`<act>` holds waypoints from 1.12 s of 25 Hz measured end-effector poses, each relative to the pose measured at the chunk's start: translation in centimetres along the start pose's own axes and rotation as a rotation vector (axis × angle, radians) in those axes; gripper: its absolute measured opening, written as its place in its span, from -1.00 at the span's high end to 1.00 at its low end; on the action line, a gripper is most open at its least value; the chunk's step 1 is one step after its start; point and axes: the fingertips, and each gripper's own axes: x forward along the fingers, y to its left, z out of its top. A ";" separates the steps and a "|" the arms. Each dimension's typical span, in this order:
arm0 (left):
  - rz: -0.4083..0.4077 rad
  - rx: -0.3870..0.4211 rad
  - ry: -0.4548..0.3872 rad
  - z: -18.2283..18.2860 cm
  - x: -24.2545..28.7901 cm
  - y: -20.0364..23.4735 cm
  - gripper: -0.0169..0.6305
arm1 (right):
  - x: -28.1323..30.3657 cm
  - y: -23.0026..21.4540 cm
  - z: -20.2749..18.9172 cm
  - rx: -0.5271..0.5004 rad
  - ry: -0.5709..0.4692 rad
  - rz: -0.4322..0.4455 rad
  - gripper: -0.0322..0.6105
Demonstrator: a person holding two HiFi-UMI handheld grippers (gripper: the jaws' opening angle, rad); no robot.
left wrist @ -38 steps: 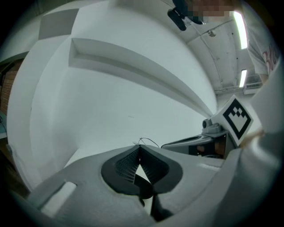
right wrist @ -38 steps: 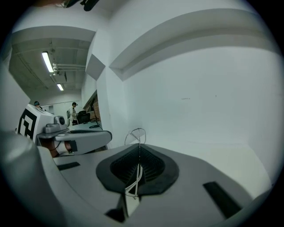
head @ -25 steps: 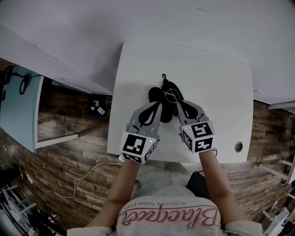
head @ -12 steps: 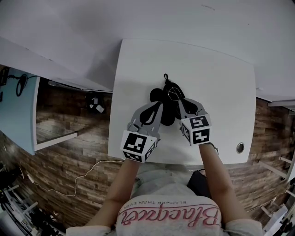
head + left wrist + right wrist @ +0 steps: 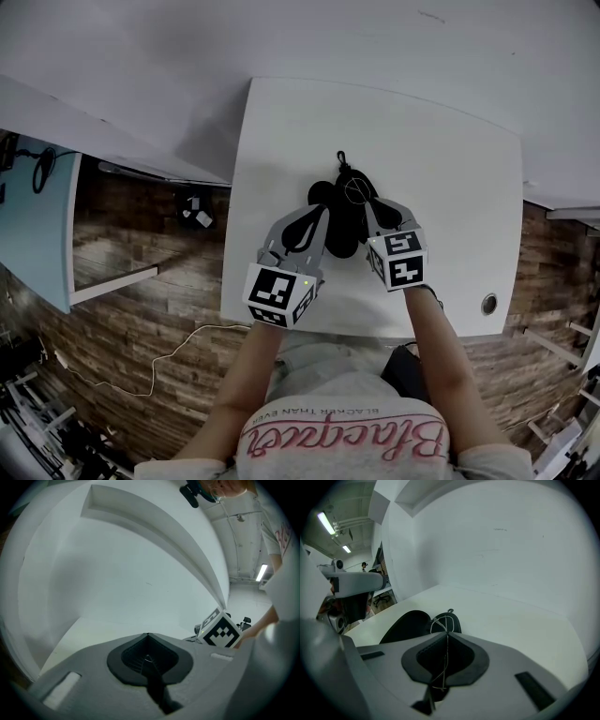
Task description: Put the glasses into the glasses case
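Observation:
A black glasses case (image 5: 339,230) lies open in the middle of the white table (image 5: 441,178), its lid (image 5: 322,194) spread to the left. My right gripper (image 5: 367,204) is shut on thin wire-framed glasses (image 5: 354,190), which hang over the far end of the case. In the right gripper view the wire frame (image 5: 440,623) runs up between the shut jaws, above the case (image 5: 407,624). My left gripper (image 5: 317,216) rests at the case's left side, shut, with nothing visible between its pads (image 5: 149,660). It points towards the wall.
The table's near edge is just behind both grippers. A round cable hole (image 5: 489,303) sits at the table's near right corner. A white wall (image 5: 281,37) rises behind the table. Wooden floor (image 5: 141,309) with a white cable lies to the left.
My right gripper has edged forward a little with the glasses, closer over the case. The left gripper has barely moved.

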 end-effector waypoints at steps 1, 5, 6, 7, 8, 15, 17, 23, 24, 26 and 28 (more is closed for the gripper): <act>0.002 -0.001 -0.002 0.0 0.0 0.1 0.93 | 0.1 -0.1 0.0 0.000 0.001 -0.001 0.86; 0.008 -0.005 -0.006 0.1 -0.3 0.1 0.93 | 0.4 0.0 -0.2 -0.005 -0.003 0.012 0.85; 0.009 -0.006 -0.007 0.2 -0.3 0.1 0.93 | 0.4 0.0 -0.1 -0.006 -0.008 0.017 0.85; 0.011 -0.005 -0.009 0.3 -0.4 0.0 0.93 | 0.3 0.1 0.0 -0.008 -0.016 0.020 0.85; 0.012 -0.004 -0.011 0.3 -0.5 -0.1 0.93 | 0.2 0.0 0.1 -0.011 -0.025 0.022 0.82; 0.026 0.017 -0.038 1.3 -1.4 -1.3 0.93 | -2.4 -0.2 2.6 -0.017 -0.128 0.027 0.69; 0.032 0.026 -0.053 1.8 -1.9 -1.8 0.93 | -3.7 0.1 3.4 -0.015 -0.166 0.040 0.69; 0.051 0.062 -0.106 3.6 -3.5 -3.8 0.93 | -8.6 1.3 5.1 0.009 -0.276 0.092 0.70; 0.054 0.069 -0.115 3.9 -3.8 -4.1 0.93 | -9.4 1.5 5.4 0.011 -0.297 0.102 0.70; 0.057 0.082 -0.134 4.4 -4.4 -5.1 0.93 | -11.3 2.1 5.9 0.009 -0.342 0.122 0.71; 0.059 0.096 -0.154 5.0 -5.1 -6.1 0.93 | -13.3 2.7 6.4 0.002 -0.387 0.142 0.75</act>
